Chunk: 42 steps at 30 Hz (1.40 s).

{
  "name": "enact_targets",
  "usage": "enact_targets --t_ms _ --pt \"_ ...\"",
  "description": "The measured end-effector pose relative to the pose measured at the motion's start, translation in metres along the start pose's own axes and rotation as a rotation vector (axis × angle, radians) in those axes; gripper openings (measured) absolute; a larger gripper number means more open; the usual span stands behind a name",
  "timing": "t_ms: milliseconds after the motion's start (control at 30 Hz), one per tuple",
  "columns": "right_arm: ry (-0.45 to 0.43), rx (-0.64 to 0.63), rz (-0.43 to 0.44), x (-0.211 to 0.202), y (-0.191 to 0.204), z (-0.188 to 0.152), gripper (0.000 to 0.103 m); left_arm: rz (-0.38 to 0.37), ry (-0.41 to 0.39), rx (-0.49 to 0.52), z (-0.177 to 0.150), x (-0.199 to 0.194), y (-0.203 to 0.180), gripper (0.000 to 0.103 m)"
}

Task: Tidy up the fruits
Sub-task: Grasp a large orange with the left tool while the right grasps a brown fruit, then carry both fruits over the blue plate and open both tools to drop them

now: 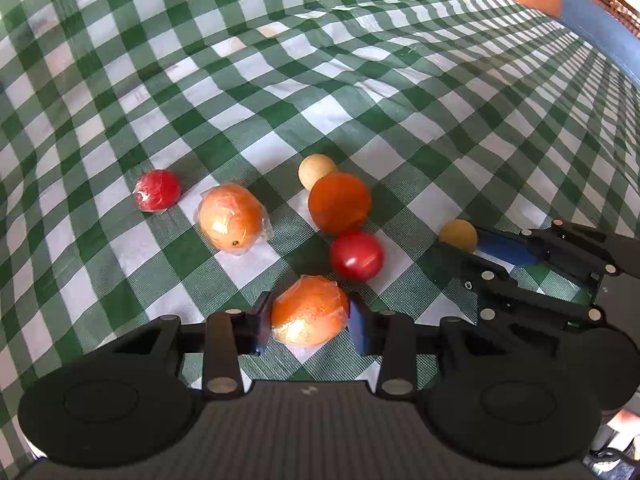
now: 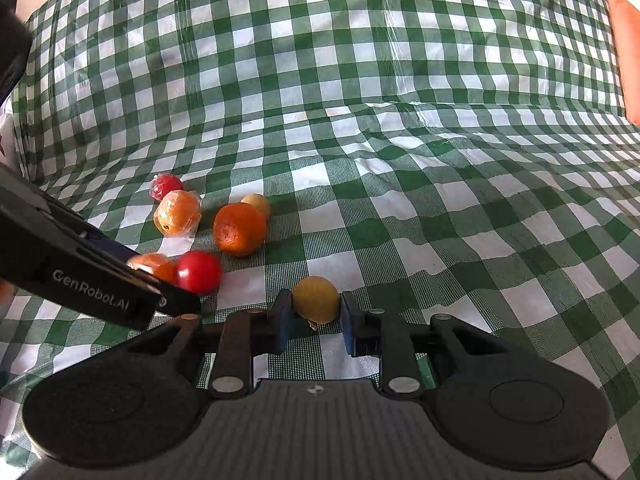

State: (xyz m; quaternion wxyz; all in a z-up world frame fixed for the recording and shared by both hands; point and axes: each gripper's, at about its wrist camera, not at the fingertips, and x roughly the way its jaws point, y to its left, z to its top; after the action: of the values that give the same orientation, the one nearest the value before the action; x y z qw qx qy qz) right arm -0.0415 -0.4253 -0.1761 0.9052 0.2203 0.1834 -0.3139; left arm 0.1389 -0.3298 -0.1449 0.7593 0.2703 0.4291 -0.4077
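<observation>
Now, your left gripper (image 1: 308, 316): pads clamp wrapped orange (image 1: 309, 311). Your right gripper (image 2: 316, 312): closed on yellow fruit (image 2: 316, 299). Loose on cloth (image 1: 360, 80): red ball (image 1: 356, 255) at wrapped orange's 1 o'clock, bare orange (image 1: 339, 202) at 12.

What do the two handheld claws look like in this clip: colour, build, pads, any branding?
Both are matte black plastic. The left claw and right claw each have two round black housings, linkage bars with silver pivot pins, a ribbed dark grey body and blue pads on the fingers. White "GenRobot.AI" lettering runs along the side of the left unit in the right wrist view. No cables or sleeves show.
</observation>
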Motion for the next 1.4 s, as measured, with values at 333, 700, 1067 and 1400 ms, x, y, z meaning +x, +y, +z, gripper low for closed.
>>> enact_targets --t_ms 333,700,1067,1400 --pt "-0.05 -0.001 -0.08 -0.013 -0.001 0.002 0.026 0.035 -0.046 -0.196 -0.046 -0.09 0.007 0.043" --pt "-0.067 -0.103 0.069 -0.138 0.062 0.008 0.026 0.138 -0.011 -0.354 -0.154 -0.22 0.01 0.043" --pt "-0.03 -0.248 0.317 -0.256 0.159 -0.012 0.026 0.229 -0.085 -0.484 -0.241 -0.32 0.016 0.043" --pt "-0.045 -0.328 0.374 -0.308 0.198 -0.019 0.026 0.229 -0.139 -0.535 -0.278 -0.348 0.013 0.043"
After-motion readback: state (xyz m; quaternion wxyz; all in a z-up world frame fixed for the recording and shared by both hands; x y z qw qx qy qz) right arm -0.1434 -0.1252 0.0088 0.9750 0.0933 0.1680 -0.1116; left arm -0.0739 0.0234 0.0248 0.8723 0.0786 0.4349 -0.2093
